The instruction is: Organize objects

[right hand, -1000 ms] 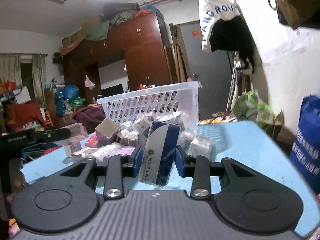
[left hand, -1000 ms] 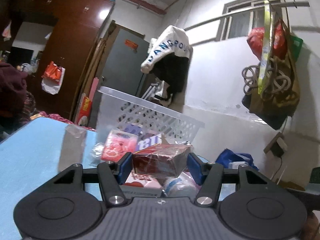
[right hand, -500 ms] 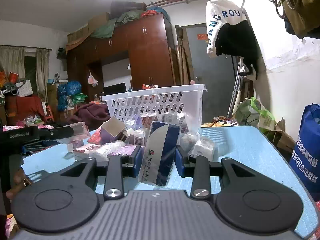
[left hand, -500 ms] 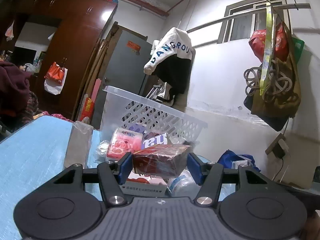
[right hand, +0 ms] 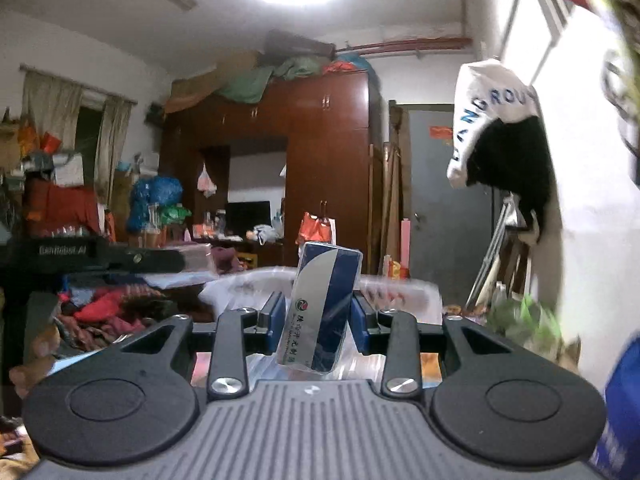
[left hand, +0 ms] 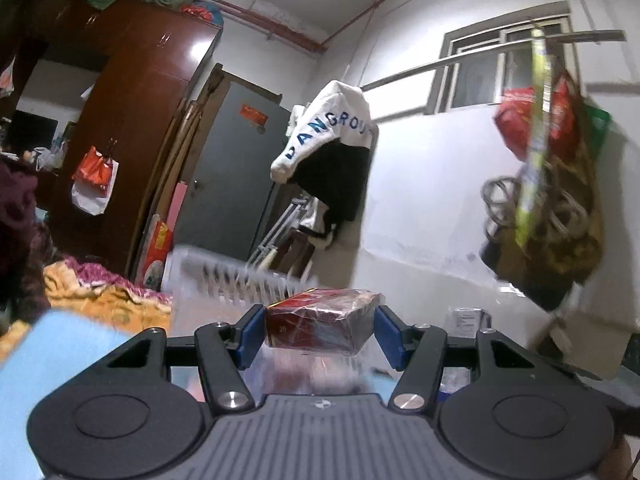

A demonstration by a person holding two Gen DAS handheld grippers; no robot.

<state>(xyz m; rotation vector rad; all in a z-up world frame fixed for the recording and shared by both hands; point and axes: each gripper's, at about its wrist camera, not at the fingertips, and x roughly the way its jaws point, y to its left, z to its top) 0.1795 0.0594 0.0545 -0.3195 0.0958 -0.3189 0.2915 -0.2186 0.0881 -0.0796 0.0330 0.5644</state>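
My left gripper (left hand: 320,330) is shut on a dark red wrapped box (left hand: 320,320), held flat and lifted. The white slotted basket (left hand: 224,276) shows blurred just beyond and below it. My right gripper (right hand: 318,316) is shut on a blue and silver box (right hand: 324,304), held upright. The white basket (right hand: 400,288) shows blurred behind that box. The left gripper's body (right hand: 100,256) shows at the left of the right wrist view. The loose packets on the table are mostly hidden below both grippers.
The blue table (left hand: 68,340) shows at lower left. A white wall (left hand: 420,200) with hanging bags (left hand: 548,200) stands to the right. A brown wardrobe (right hand: 320,168) and a grey door (right hand: 448,208) stand behind. A blue bag (right hand: 620,400) sits at the right.
Both grippers have risen and tilted up with their boxes. The basket and the packets on the table have dropped low in both views and are blurred.
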